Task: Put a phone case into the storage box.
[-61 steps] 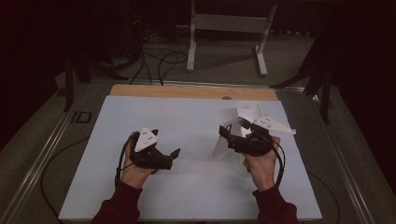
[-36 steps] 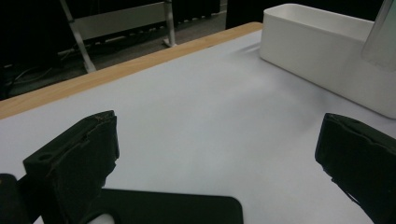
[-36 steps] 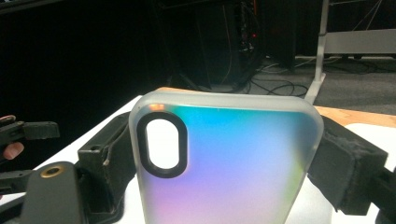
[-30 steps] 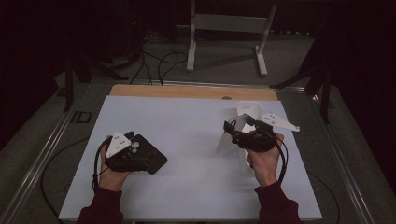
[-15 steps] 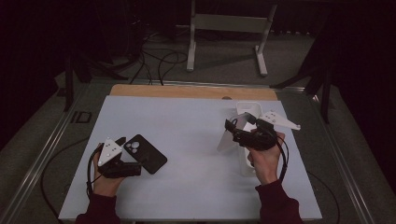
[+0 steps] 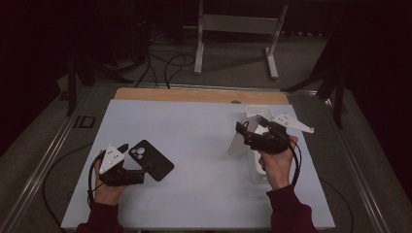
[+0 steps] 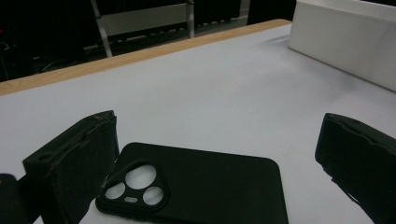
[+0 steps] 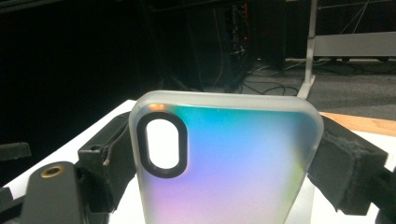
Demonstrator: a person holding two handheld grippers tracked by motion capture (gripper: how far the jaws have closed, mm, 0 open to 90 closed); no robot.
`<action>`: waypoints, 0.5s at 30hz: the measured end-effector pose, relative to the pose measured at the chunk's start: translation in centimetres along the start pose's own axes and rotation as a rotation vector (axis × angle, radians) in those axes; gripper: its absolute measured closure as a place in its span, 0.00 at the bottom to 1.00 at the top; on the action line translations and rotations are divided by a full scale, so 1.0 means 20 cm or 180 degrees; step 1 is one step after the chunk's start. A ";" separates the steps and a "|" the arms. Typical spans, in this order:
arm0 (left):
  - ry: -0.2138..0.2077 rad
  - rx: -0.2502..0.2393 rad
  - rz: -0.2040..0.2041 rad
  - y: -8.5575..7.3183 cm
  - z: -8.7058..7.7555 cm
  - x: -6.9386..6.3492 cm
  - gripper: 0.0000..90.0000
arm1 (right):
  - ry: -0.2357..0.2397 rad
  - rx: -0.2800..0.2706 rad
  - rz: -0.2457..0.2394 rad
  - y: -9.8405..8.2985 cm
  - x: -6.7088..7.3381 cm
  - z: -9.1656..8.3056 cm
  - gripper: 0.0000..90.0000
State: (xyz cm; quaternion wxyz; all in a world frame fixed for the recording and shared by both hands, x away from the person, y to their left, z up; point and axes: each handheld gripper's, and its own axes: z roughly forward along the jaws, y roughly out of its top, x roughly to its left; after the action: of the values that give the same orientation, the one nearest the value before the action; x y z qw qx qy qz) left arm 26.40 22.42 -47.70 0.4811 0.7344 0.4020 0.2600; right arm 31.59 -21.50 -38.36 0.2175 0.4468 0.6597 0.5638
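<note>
Black and soft-looking, the phone case (image 6: 151, 159) now lies flat on the white table (image 6: 194, 141), its camera cut-outs up; two seconds ago it was held in the left gripper (image 6: 127, 165), out nearer the middle of the table. Since then that gripper has dropped toward the near left part of the table and let go. Its jaws stand wide, and in the left gripper view the case (image 7: 201, 186) lies between and just ahead of them, close beside the left-hand finger (image 7: 74, 163) and well apart from the other.

The right gripper (image 6: 248, 132) has kept its place. Its fingers (image 8: 348, 161) clamp the side edges of a frosted, iridescent phone case (image 8: 224, 163), which stands upright between them, its oval camera hole nearest the left-hand finger.

Bare table lies open between the two grippers and beyond the black case, up to the wooden strip (image 6: 194, 95) at the far edge.

A white box (image 6: 255, 165) sits just beneath and beyond the right gripper's fingers; what is inside it cannot be told
</note>
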 end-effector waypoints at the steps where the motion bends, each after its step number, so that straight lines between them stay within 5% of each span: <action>1: 0.0000 0.0010 -0.0004 0.00 0.00 0.00 0.00 | -0.0002 -0.0002 -0.0004 0.00 0.00 0.00 0.19; 15: 0.0036 -0.0010 -0.0064 -0.02 -0.01 0.01 0.00 | -0.0098 -0.0049 0.0005 0.04 -0.04 0.03 0.19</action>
State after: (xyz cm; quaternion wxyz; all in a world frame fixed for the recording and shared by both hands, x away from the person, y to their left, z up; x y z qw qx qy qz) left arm 26.28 22.82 -47.90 0.4825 0.7282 0.4115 0.2600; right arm 32.66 -21.81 -38.01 0.2308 0.4543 0.6516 0.5620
